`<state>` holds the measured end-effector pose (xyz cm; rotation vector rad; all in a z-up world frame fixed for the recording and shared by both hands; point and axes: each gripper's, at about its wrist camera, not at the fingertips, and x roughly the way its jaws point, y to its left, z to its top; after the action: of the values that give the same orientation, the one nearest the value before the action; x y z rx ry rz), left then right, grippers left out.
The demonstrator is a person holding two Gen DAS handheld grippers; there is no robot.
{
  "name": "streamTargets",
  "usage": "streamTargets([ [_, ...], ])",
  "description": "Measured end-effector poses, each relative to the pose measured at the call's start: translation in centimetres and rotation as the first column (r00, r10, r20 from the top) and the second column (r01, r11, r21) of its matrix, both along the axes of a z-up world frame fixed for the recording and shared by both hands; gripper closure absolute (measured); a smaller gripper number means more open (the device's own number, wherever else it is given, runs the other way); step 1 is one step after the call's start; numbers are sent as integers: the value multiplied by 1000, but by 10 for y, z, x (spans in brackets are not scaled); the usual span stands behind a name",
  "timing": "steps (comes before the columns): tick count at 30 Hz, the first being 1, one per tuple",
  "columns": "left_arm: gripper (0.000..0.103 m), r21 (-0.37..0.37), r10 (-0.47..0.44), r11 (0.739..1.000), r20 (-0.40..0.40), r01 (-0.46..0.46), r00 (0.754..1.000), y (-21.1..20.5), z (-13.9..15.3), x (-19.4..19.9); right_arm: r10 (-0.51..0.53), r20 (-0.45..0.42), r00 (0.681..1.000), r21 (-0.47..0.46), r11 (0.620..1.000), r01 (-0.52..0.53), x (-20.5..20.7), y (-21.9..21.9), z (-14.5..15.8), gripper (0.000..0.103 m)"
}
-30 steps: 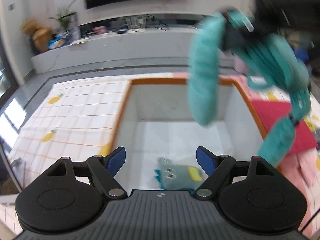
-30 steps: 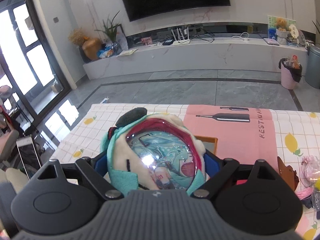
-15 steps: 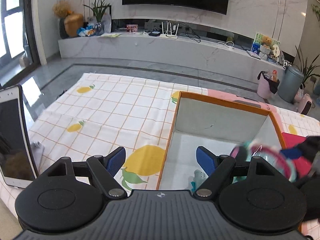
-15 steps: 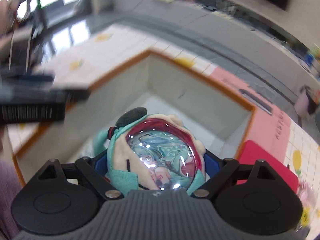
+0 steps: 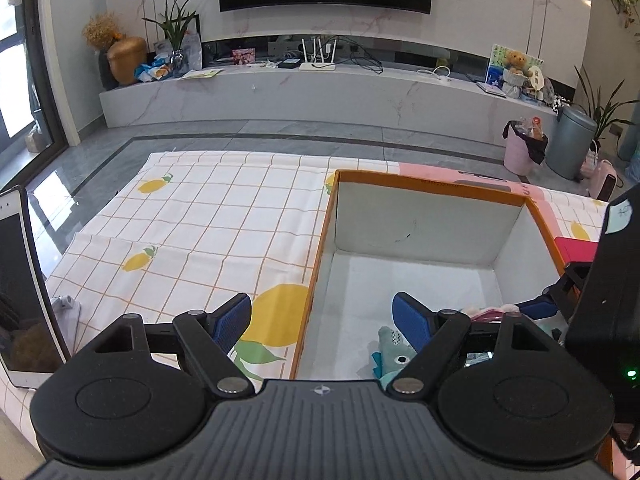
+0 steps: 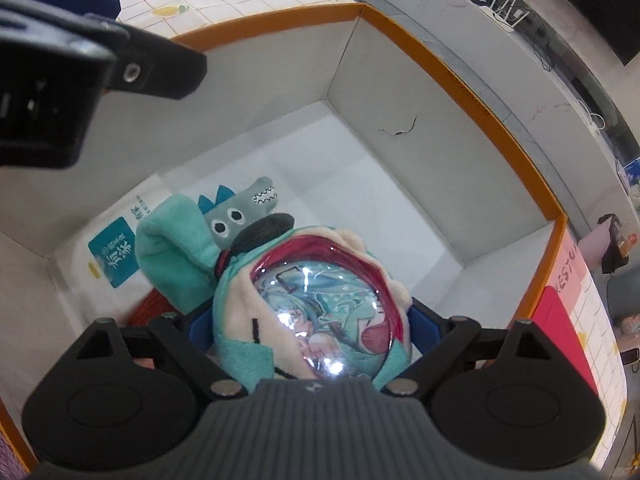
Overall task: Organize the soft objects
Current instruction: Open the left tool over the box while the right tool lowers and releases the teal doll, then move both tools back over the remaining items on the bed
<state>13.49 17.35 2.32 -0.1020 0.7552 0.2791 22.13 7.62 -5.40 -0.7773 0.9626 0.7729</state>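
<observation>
The right tool (image 6: pixel 310 322) is clamped on a teal plush (image 6: pixel 316 304) with a glossy printed dome on its front, and holds it low inside the box (image 6: pixel 448 64), near the box floor and toward the near end. One long teal limb of the plush droops to the left against a packet (image 6: pixel 114 256) lying flat on the box floor. A small grey shark toy (image 6: pixel 240 210) sits just beyond the plush, touching its dark ear pad, already inside the box.

The left tool (image 5: pixel 322 320) has its jaws spread wide and holds nothing. It hovers over the box's left rim, one finger above the lemon-print cloth (image 5: pixel 208 220) on the worktop, the other above the box interior.

By my reading, the task is part done: the shark is stowed, and the plush is at the point of being set down but not yet released. What remains for this item is to let go and lift the right tool out without snagging the limbs. To the right of the box a red item (image 6: pixel 560 320) lies on the cloth; whether it or anything else soft awaits sorting cannot be told from these views.
</observation>
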Motion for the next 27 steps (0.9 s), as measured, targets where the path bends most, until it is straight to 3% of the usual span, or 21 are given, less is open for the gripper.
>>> streamTargets([
  [6, 9, 4, 14, 1000, -13, -14, 1000, 3, -3, 2, -2, -23, 1000, 23, 1000, 3, 2, 1, 3, 12],
  [9, 9, 8, 14, 1000, -10, -14, 1000, 2, -2, 1, 25, 10, 1000, 25, 999, -25, -4, 1, 2, 4],
  [12, 9, 9, 11, 1000, -6, -11, 1000, 1, -1, 0, 32, 72, 997, 6, 999, -33, -9, 2, 3, 3],
  [15, 9, 15, 15, 1000, -5, -15, 1000, 1, -1, 1, 28, 73, 997, 41, 999, -31, -9, -2, 10, 3],
  [27, 9, 39, -7, 999, 2, 7, 1000, -10, 1, 0, -114, 73, 991, 173, 980, 100, -3, -26, 44, 3],
])
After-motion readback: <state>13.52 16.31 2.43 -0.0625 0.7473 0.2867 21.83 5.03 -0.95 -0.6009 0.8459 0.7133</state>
